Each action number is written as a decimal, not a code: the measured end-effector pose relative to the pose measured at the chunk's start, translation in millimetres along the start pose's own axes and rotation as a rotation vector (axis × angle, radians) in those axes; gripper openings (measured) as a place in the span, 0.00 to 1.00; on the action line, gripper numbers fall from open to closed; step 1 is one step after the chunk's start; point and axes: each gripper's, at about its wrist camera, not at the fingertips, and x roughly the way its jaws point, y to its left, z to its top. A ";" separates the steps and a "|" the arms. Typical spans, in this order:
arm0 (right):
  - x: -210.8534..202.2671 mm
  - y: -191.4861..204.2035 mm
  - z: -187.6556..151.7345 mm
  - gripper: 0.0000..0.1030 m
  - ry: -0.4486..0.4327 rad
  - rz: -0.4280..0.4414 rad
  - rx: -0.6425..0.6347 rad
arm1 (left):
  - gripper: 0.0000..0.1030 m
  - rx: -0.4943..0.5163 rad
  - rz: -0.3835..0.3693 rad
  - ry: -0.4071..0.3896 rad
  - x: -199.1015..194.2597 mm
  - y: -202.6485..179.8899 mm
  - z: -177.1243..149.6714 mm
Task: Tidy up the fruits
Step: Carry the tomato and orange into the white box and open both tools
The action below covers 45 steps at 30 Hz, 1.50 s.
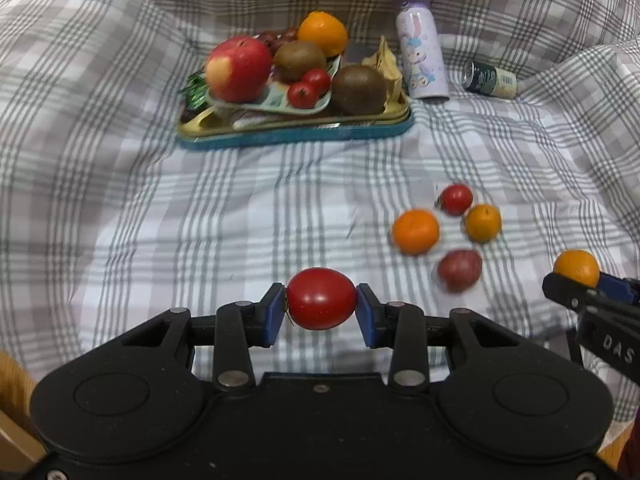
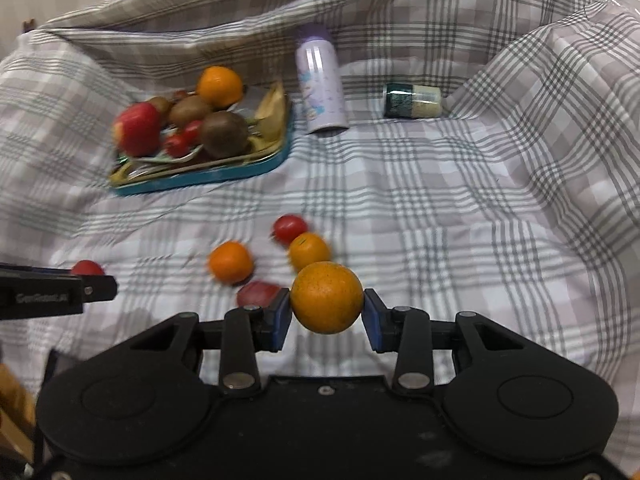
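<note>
My left gripper (image 1: 321,307) is shut on a red cherry tomato (image 1: 321,298), held above the checked cloth. My right gripper (image 2: 326,312) is shut on a small orange (image 2: 326,297); it also shows at the right edge of the left wrist view (image 1: 577,267). Loose on the cloth lie a cherry tomato (image 1: 456,199), two small oranges (image 1: 415,231) (image 1: 483,223) and a dark red fruit (image 1: 459,270). A blue-rimmed tray (image 1: 296,136) at the back holds an apple (image 1: 238,68), kiwis (image 1: 359,90), an orange (image 1: 322,32) and cherry tomatoes (image 1: 310,87).
A purple-capped bottle (image 1: 420,56) lies right of the tray, and a small dark can (image 1: 489,79) lies on its side further right. The checked cloth (image 1: 120,200) rises in folds at the back and right. A crumpled wrapper (image 1: 386,64) sits in the tray.
</note>
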 end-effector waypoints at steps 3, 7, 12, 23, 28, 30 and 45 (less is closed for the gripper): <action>-14.2 10.3 -19.7 0.39 0.016 0.028 -0.010 | 0.45 -0.012 0.007 0.012 -8.4 3.3 -16.8; -28.1 23.4 -45.8 0.39 0.048 0.057 -0.024 | 0.45 -0.025 0.012 0.038 -13.6 2.9 -40.0; -41.1 34.6 -74.5 0.39 0.088 0.069 -0.029 | 0.45 -0.039 0.000 0.074 -16.0 -0.4 -64.5; -51.7 33.2 -106.5 0.39 0.146 0.043 -0.005 | 0.45 -0.048 -0.030 0.098 -22.6 -8.9 -86.6; -50.9 32.4 -110.5 0.39 0.159 0.035 -0.003 | 0.45 -0.039 -0.020 0.093 -18.9 -14.9 -84.6; -50.3 32.4 -111.4 0.39 0.162 0.031 -0.006 | 0.45 -0.034 -0.018 0.093 -15.3 -17.3 -82.6; -46.9 32.0 -108.7 0.39 0.170 0.028 -0.005 | 0.46 -0.016 -0.018 0.108 -10.6 -20.3 -77.5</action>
